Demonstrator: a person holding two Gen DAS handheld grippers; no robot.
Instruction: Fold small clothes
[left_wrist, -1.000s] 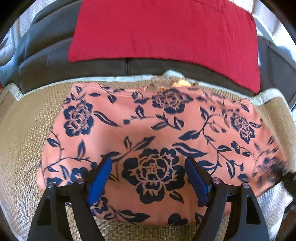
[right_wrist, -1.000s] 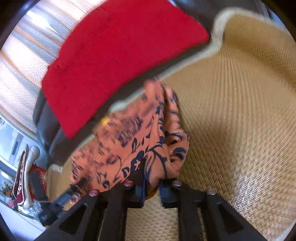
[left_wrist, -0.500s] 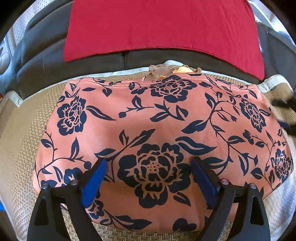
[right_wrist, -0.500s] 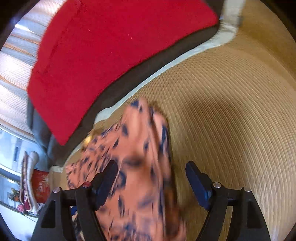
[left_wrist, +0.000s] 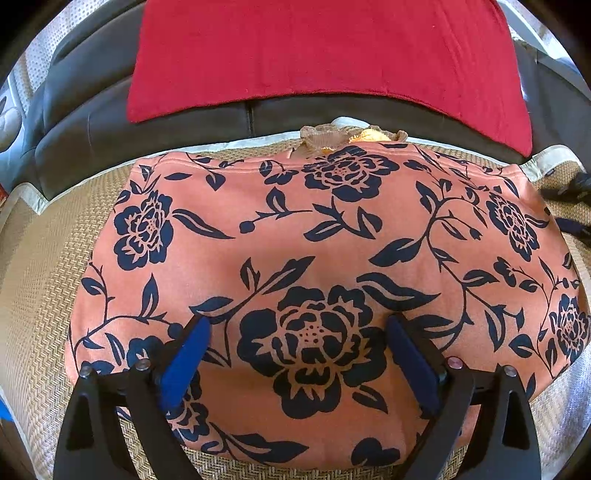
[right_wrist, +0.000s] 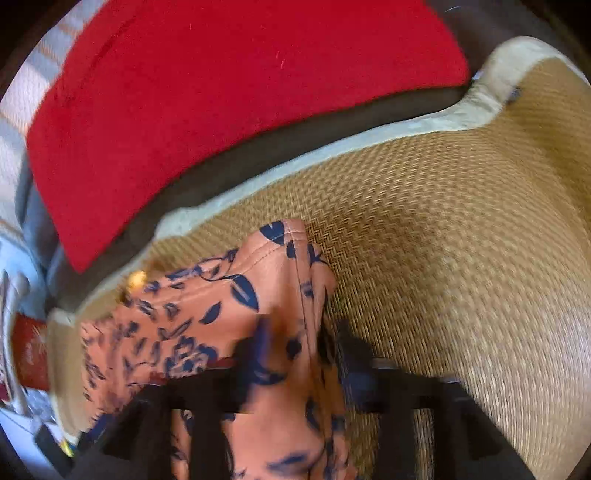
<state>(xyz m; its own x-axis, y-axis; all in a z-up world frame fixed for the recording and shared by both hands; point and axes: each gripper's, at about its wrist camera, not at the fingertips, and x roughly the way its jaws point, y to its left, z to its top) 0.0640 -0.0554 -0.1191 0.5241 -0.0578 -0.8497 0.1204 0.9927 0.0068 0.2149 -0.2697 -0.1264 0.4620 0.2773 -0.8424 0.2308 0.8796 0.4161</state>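
A salmon-pink garment with a dark blue flower print lies folded flat on a woven straw mat. My left gripper hovers over its near edge, jaws wide open, blue pads on either side of a large printed flower, holding nothing. In the right wrist view the garment's right edge lies between the fingers of my right gripper. That gripper is blurred and its jaws stand apart around the cloth edge.
A red cloth drapes over a dark grey sofa back behind the mat. A tan and yellow item peeks out behind the garment's far edge. Bare mat extends to the right of the garment.
My right gripper let go of the garment's right side, which dropped onto the mat. Its jaws have since narrowed around the edge. My left gripper stayed open and moved slightly forward.
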